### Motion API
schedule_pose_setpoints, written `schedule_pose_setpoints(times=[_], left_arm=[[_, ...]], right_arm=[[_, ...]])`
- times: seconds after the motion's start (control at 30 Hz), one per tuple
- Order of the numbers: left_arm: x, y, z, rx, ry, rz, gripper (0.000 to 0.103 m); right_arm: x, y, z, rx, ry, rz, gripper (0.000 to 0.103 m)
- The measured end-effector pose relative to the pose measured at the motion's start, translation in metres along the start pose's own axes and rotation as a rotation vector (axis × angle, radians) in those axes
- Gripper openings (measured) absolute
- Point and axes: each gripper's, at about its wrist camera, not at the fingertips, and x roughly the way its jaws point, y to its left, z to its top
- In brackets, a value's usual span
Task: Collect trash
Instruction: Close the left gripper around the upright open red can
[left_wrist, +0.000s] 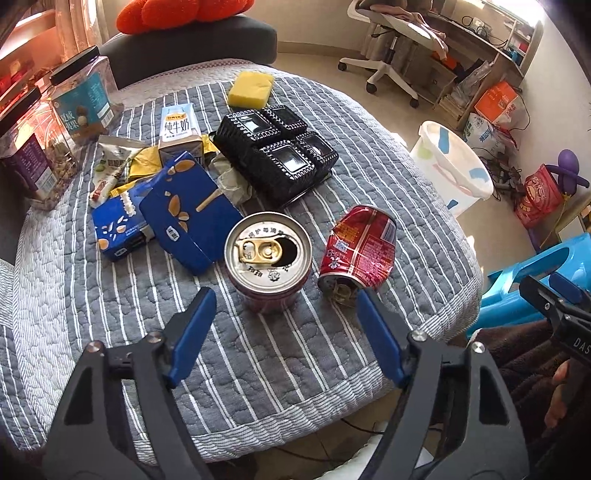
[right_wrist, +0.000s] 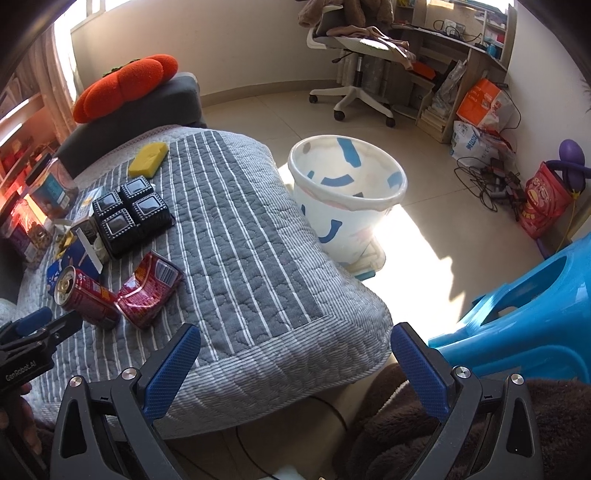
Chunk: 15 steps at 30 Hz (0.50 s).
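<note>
An upright red can (left_wrist: 267, 262) with an open pull tab stands on the striped cloth, just ahead of my open left gripper (left_wrist: 286, 301). A crushed red can (left_wrist: 356, 251) lies to its right, near the right fingertip. Behind are blue snack boxes (left_wrist: 184, 214), a milk carton (left_wrist: 180, 129), wrappers (left_wrist: 122, 162) and a black plastic tray (left_wrist: 279, 151). Both cans (right_wrist: 86, 295) (right_wrist: 149, 291) show at left in the right wrist view. My right gripper (right_wrist: 295, 339) is open and empty over the table's near corner. A white bin (right_wrist: 345, 195) stands on the floor beyond.
Two snack jars (left_wrist: 55, 122) and a yellow sponge (left_wrist: 250, 88) sit at the table's far side. A blue plastic stool (right_wrist: 524, 302) is at right of the table. An office chair (right_wrist: 354, 55), desk and bags stand farther back.
</note>
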Motion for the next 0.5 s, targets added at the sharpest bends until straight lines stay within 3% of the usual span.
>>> schedule_pose_setpoints(times=[0.2,0.5], left_arm=[[0.019,-0.001,0.009,0.051,-0.016,0.054,0.055],[-0.001,0.015,0.016,0.026,-0.043,0.001,0.054]], right_arm=[[0.008,-0.006,0.001,0.026,0.025,-0.001,0.103],[0.022,0.011,0.004,0.018,0.065,0.044,0.103]])
